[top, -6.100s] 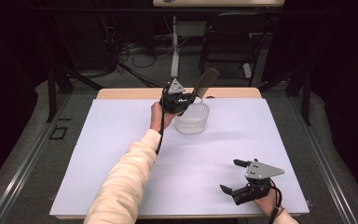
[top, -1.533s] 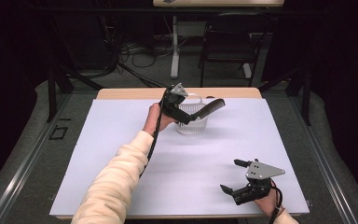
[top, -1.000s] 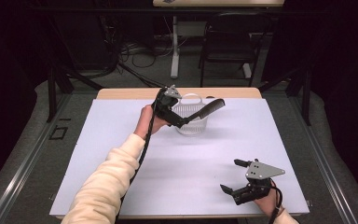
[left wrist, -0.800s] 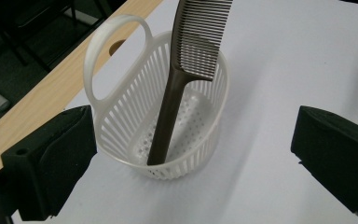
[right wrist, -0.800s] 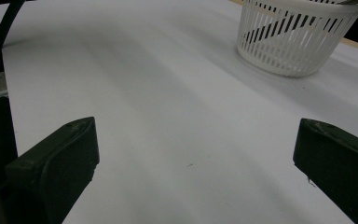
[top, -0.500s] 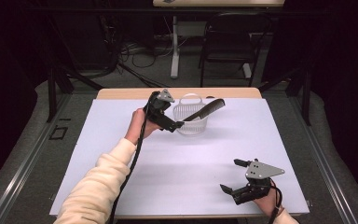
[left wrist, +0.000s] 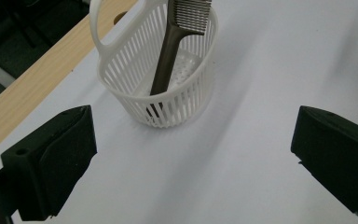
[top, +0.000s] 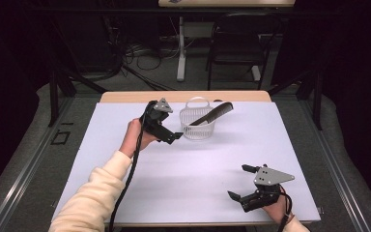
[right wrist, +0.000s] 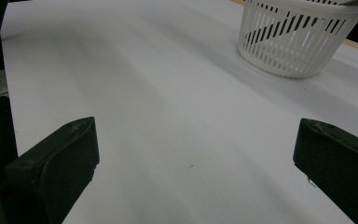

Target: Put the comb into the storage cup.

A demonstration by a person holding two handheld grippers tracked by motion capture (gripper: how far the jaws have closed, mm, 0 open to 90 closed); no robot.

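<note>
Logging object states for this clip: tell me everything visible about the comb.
The comb is dark brown, plastic-looking, with a long slim handle and fine teeth at its upper end. It stands tilted inside the white slatted basket, handle end down on the perforated floor, toothed end leaning over the rim. The basket alone touches it; the left gripper, jaws open, is beside the basket, apart from it.

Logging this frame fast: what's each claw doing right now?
Left claw: open, holding nothing, short of the basket with the comb.
Right claw: open, holding nothing.

My right gripper (right wrist: 193, 154) has its jaws spread wide over the white table (right wrist: 144, 93); the white basket (right wrist: 298, 39) sits upper right.
</note>
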